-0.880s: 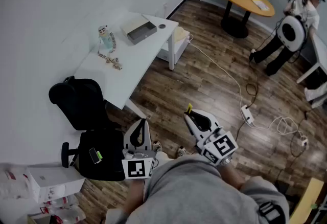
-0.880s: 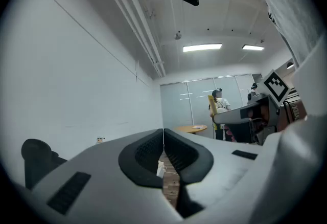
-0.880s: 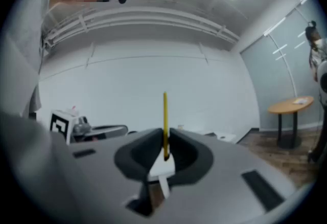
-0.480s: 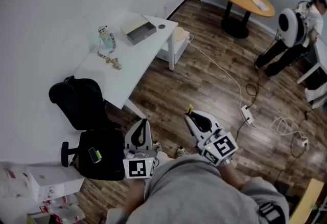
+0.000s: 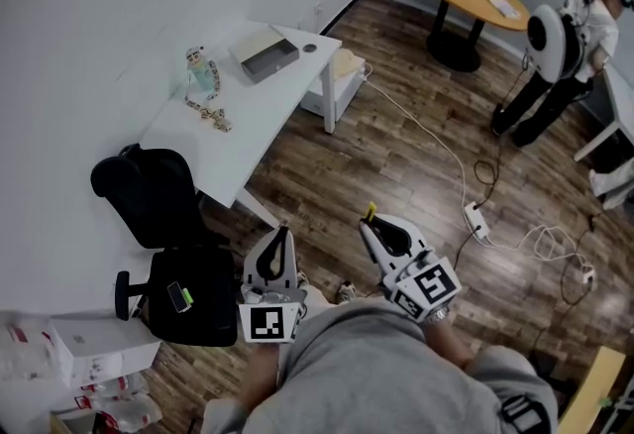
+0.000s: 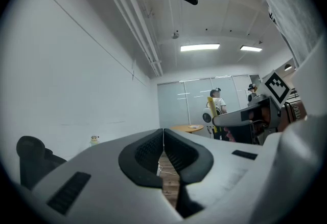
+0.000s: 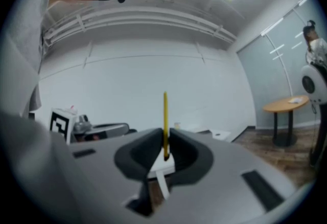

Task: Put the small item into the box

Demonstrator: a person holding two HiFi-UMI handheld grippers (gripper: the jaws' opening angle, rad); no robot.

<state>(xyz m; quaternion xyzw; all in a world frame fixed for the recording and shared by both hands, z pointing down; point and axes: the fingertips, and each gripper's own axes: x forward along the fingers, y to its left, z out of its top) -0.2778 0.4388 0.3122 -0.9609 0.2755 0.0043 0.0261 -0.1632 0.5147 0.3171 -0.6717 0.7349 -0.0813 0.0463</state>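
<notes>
Head view. The person stands on dark plank floor, well apart from the white table point(image 5: 260, 130). The box point(image 5: 265, 56), shallow, rectangular and open-topped, sits near the table's far end. Both grippers are held low in front of the torso, noses forward. This looks like a carrying posture, with the approach to the box not yet made. The right gripper point(image 5: 372, 222) shows a yellow tip at its nose.

Left gripper view. The left gripper point(image 6: 163, 138) has its ribbed black pads pressed together, with nothing between them. It looks idle, kept clear of the work.

Right gripper view. The jaws are clamped on the yellow stick point(image 7: 165, 115), thin, straight and smooth. It is pinched near its lower end and stands upright, so most of its length is free for lowering into the box.
</notes>
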